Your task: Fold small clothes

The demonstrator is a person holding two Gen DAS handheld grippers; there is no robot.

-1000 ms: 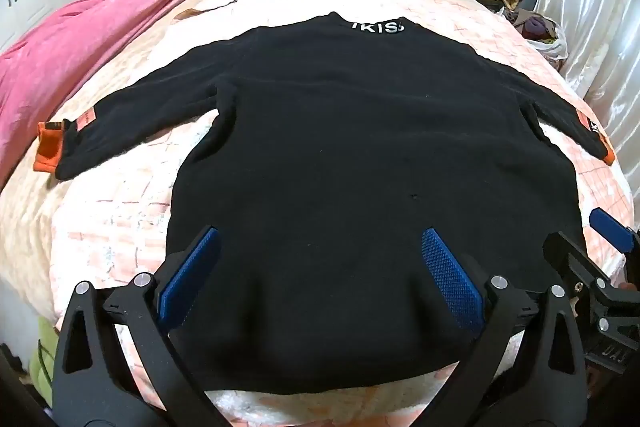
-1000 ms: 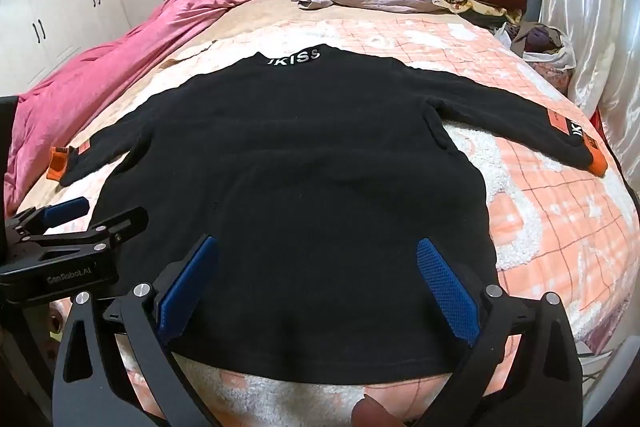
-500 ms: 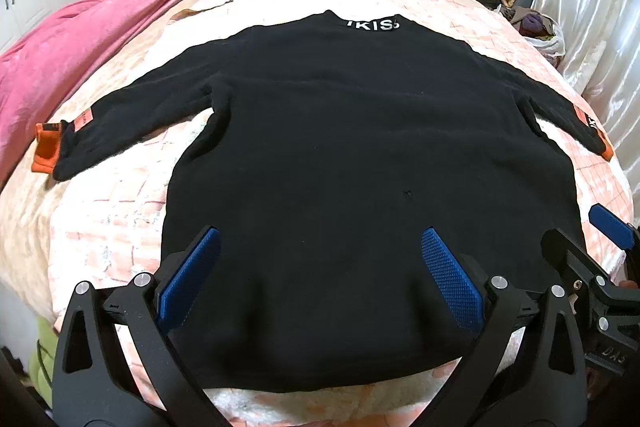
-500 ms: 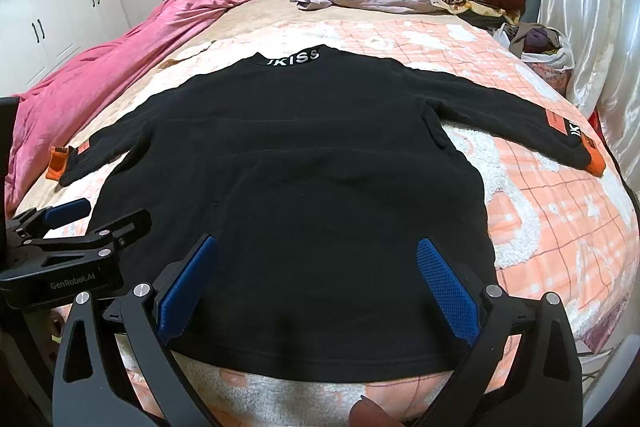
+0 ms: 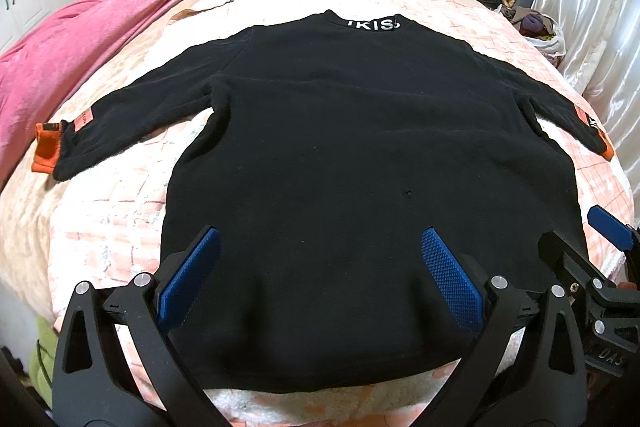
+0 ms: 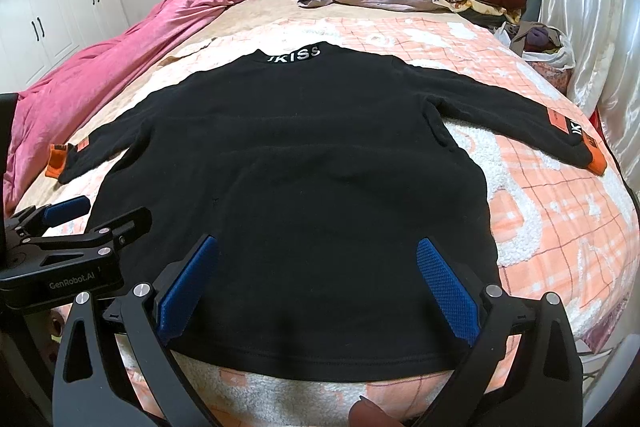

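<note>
Sweater (image 5: 360, 147) lies flat (hem partly hidden) under both grippers' parted, empty jaws.

Black sweatshirt (image 6: 296, 163) is laid flat on the peach checked blanket (image 6: 560, 219), both sleeves spread out, orange cuffs at the ends, white lettering on the collar. Right gripper (image 6: 316, 279) hovers over the hem with its blue pads wide apart. Left gripper (image 6: 86, 217) pokes in at the lower left, also gaping. Pink duvet (image 6: 120, 67) bunched along the left side.

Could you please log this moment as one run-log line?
sweater: flat on bed, unfolded | left gripper: open | right gripper: open, above hem
</note>
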